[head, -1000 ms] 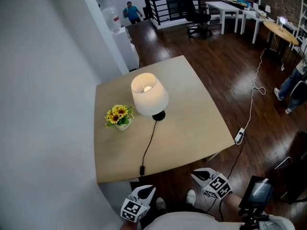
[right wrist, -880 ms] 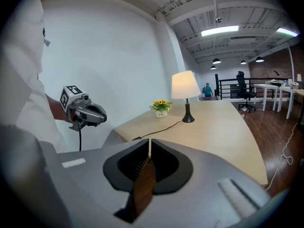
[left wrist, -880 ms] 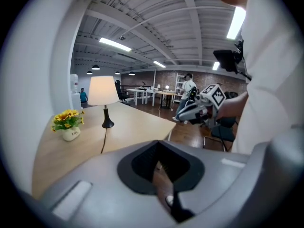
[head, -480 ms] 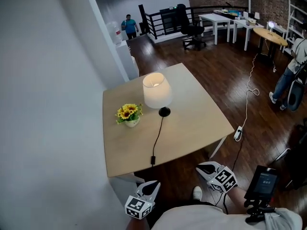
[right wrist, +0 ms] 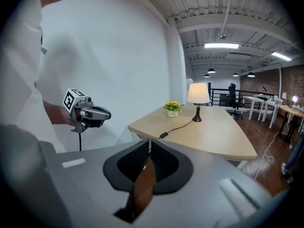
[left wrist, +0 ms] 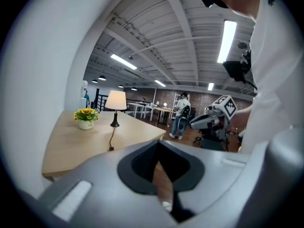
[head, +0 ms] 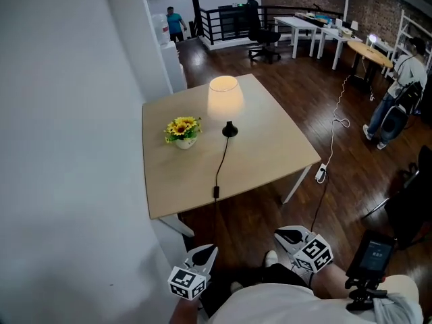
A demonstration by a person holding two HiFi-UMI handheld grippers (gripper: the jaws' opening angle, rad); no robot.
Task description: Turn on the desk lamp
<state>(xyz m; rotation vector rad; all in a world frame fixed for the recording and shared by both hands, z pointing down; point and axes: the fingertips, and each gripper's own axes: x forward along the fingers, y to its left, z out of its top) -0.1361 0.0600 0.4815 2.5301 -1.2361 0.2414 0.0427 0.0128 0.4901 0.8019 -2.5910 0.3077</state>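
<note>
Head view overhead; gripper views share distant lamp (head: 225, 96).

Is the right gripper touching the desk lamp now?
Apart. The head view shows the right gripper down by the person's body, with open floor between it and the table where the lamp stands.

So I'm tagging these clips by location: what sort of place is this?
Probably an open-plan office or studio loft: white work desks and a black office chair on dark wood flooring, with a brick wall behind.
</note>
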